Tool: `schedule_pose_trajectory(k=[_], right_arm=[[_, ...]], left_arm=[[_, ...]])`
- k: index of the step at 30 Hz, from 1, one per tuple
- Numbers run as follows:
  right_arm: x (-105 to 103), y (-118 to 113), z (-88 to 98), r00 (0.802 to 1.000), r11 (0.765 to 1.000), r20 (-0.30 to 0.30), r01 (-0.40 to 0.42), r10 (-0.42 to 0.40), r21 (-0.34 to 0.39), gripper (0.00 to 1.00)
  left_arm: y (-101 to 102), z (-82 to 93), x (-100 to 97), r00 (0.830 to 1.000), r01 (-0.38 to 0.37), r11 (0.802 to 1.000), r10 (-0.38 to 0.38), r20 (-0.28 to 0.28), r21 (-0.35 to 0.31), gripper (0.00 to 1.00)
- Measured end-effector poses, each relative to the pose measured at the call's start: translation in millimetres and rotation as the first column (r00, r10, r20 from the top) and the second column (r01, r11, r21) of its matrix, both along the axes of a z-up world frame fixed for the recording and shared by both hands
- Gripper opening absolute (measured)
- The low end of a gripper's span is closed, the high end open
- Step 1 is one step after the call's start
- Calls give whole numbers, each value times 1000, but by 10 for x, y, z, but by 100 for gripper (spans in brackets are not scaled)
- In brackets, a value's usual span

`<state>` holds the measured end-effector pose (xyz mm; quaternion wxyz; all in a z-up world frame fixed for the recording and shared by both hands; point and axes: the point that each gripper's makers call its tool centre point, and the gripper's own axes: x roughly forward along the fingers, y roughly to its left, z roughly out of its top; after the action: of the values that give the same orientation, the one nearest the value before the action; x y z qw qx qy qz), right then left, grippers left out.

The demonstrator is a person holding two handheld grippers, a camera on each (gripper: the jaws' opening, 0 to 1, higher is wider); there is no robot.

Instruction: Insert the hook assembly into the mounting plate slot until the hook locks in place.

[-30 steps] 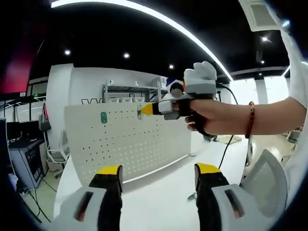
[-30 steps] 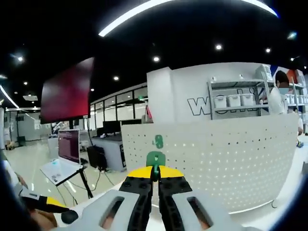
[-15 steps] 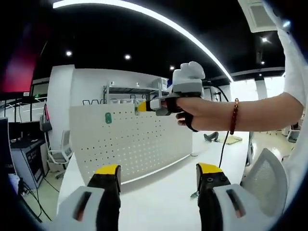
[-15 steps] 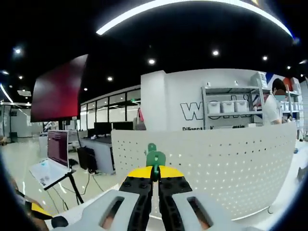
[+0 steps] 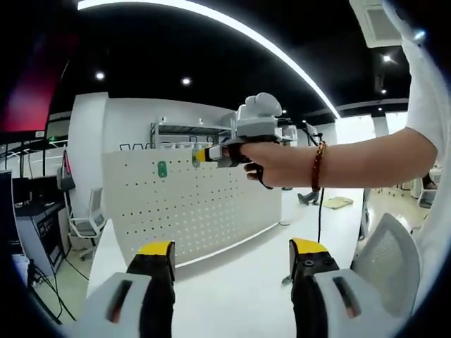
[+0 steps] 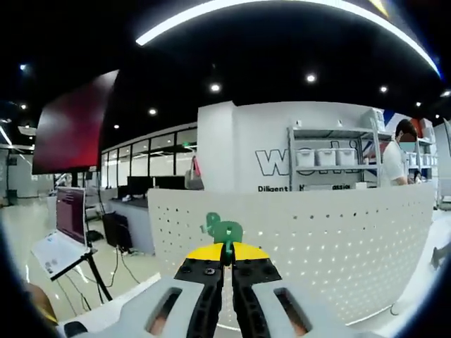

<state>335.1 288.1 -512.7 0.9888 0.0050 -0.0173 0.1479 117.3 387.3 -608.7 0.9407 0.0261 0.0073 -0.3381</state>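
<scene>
Near pegboard [image 6: 338, 239] top: right gripper [image 6: 225, 255] jaws clenched on green hook [image 6: 227, 232], just short; left gripper [image 5: 229, 253] released.

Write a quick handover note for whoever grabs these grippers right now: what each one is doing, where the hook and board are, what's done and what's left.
Right gripper: shut on the green hook, held up near the top of the white pegboard.
Left gripper: open, holding nothing, low over the white table and facing the pegboard.
A second green piece is already on the pegboard, near its top edge.
Done: hook picked up and brought to the board.
Left: line it up with its slot, push it in until it locks, then release. Whether it has entered a slot yet cannot be told.
</scene>
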Motion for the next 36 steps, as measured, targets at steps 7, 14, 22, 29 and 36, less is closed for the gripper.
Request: schedule_pose_trajectory(k=[7, 14, 22, 29, 36], right_arm=[[129, 20, 1, 1000, 1000, -3, 16, -16, -22, 1], [259, 26, 8, 999, 999, 7, 39, -38, -37, 1], [422, 66, 12, 999, 998, 4, 52, -52, -37, 1], [561, 67, -14, 998, 997, -3, 68, -68, -41, 1], [667, 69, -32, 997, 995, -3, 82, -82, -59, 1]], left_arm=[[25, -10, 50, 1000, 0, 1000, 0, -4, -17, 68], [42, -17, 80, 1000, 0, 1000, 0, 1, -22, 69], [37, -71, 71, 1000, -2, 999, 1, -13, -37, 69], [28, -74, 85, 1000, -4, 999, 4, -14, -42, 69], [59, -88, 108, 1000, -6, 999, 5, -19, -38, 69]])
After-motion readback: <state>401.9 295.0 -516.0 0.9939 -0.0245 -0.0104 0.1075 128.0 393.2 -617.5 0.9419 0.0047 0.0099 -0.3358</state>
